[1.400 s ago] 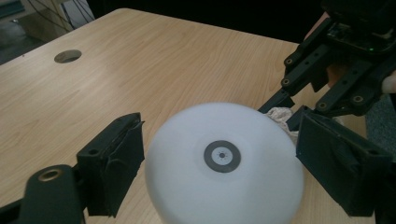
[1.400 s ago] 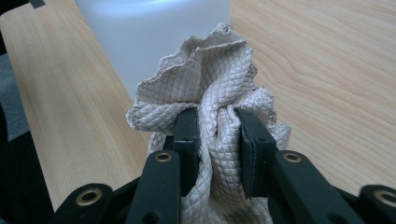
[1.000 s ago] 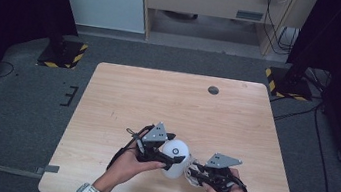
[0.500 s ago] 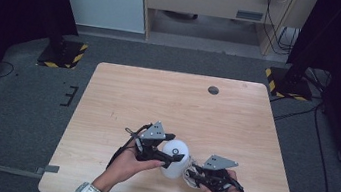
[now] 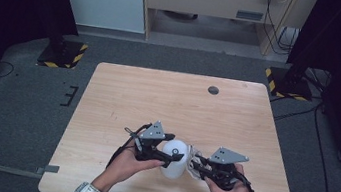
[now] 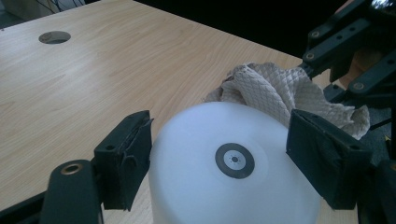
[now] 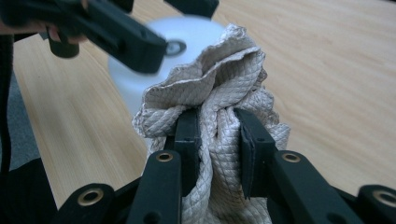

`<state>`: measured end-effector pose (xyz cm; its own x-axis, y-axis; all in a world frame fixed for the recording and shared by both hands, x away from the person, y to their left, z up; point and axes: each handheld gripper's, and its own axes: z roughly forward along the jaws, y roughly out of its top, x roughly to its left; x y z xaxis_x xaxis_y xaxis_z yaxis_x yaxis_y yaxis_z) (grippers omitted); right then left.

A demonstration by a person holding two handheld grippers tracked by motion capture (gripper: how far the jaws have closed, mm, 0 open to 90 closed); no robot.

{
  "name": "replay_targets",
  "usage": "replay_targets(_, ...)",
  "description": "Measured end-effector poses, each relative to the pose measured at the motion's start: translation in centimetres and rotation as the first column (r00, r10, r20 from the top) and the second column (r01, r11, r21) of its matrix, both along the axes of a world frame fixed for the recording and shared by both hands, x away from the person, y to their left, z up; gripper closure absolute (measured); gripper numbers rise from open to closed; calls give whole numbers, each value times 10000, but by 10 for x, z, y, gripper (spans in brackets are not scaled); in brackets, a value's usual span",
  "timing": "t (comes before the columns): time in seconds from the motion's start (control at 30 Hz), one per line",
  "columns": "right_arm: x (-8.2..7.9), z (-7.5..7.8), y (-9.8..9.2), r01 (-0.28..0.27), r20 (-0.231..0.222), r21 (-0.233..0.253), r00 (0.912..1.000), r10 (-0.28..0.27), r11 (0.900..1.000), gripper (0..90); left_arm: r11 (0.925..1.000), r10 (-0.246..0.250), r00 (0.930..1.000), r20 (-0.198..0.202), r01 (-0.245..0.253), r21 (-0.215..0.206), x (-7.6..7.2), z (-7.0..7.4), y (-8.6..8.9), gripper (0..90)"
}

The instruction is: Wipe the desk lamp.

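Pale wooden table [image 5: 177,102], grained, with a round hole near its far edge. Close to the near edge, smooth white cup [image 6: 233,172] upside down between the left gripper's [image 6: 219,163] pads, both touching its sides. Just beside it, cream quilted cloth [image 7: 219,116], bunched, pinched tight in the right gripper [image 7: 217,140]. Lower folds cut off from view.

White cup [image 6: 233,182] w/ black ring mark, beige diamond-quilted cloth [image 7: 224,93], light wood-grain table [image 5: 168,100]
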<state>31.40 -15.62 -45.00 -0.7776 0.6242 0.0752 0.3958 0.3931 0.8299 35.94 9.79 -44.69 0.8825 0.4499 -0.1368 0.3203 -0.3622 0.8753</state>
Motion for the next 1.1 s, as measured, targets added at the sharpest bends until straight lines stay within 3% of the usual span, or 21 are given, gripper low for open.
replay_targets(0.17,-1,-5,0,-146,-123,-48,9998,146,9999,728,10000,-33,10000,14,33,-9,0,0,0,219)
replay_targets(0.47,-4,-50,10,-432,-999,-783,9944,352,9960,729,10000,-73,9999,82,73,20,-1,0,0,219)
replay_targets(0.53,-9,-47,11,-509,-922,-883,9948,427,9948,731,10000,-91,9999,97,91,34,-1,0,0,219)
replay_targets(0.8,-23,-12,12,-637,-109,-271,9979,634,9976,733,9999,-91,9999,67,90,117,-1,1,-1,219)
replay_targets(0.9,-23,-16,13,-676,-214,-237,9975,671,9974,733,9999,-75,10000,47,75,124,-1,1,-1,219)
replay_targets(1.1,-19,-41,20,-858,-757,-764,9939,800,9934,733,9999,-87,10000,23,87,139,0,2,-1,220)
